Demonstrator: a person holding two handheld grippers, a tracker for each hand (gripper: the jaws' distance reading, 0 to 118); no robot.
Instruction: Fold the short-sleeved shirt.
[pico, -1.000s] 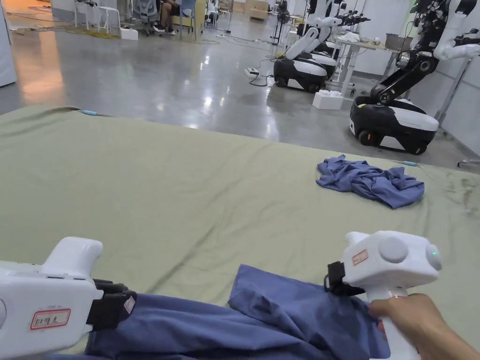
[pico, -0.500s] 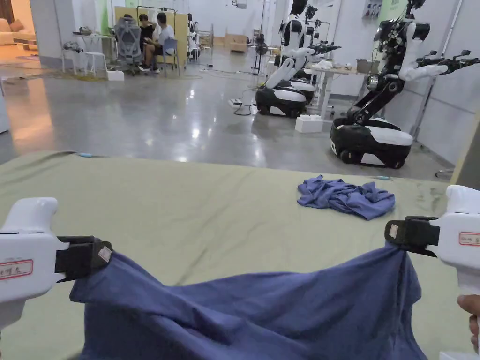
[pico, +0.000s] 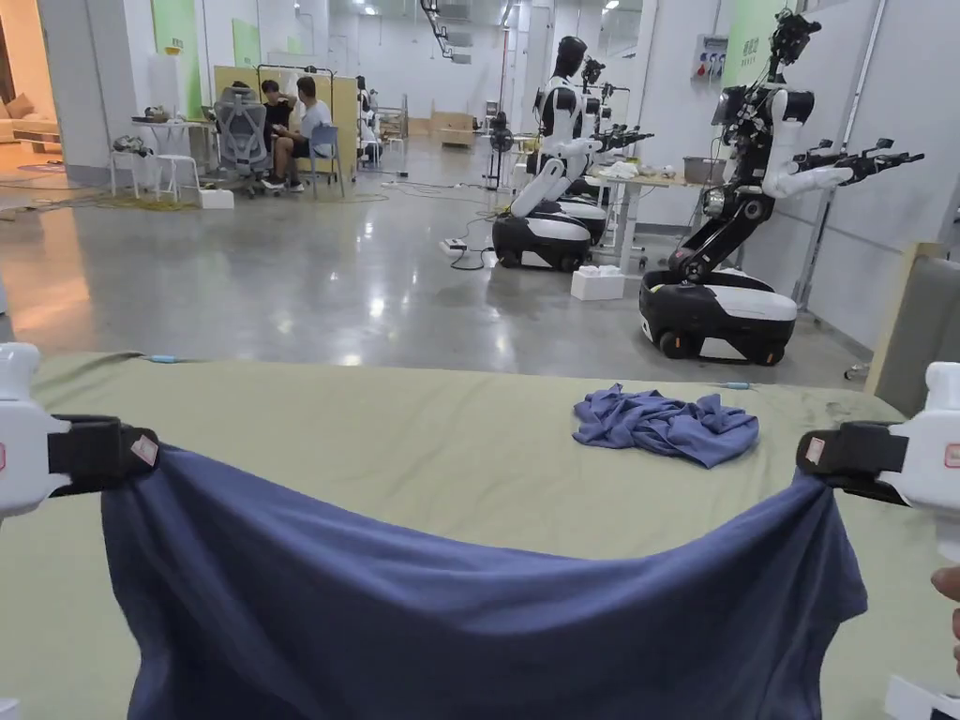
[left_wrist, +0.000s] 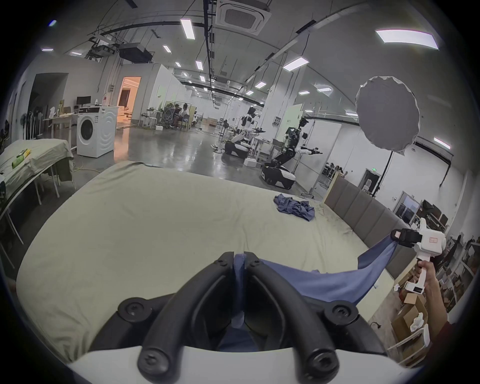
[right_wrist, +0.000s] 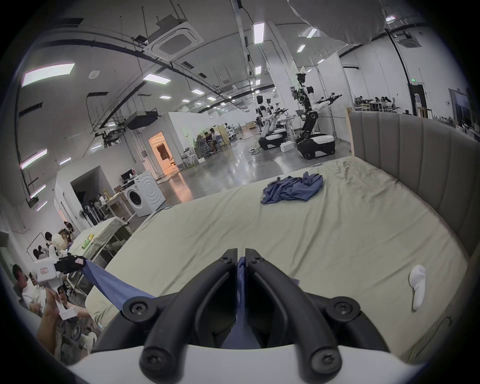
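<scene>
While the shirt (pico: 469, 609) hangs spread across the lower half of the head view, the left gripper (pico: 141, 450) and right gripper (pico: 811, 452) each clench a top corner. Likely next: lay it flat on the bed (pico: 375, 422), keeping tension even. The right gripper view adds a white sock (right_wrist: 418, 285) at lower right.

Blue short-sleeved shirt (pico: 469, 609), plain and soft, held up off the green-sheeted bed (pico: 375, 441) and stretched wide between two pinched corners. Top edge sagging in a shallow curve at the middle; body hanging below in loose folds, out past the lower edge of the head view. Pinched cloth bunched between each pair of closed jaws in both gripper views.
</scene>
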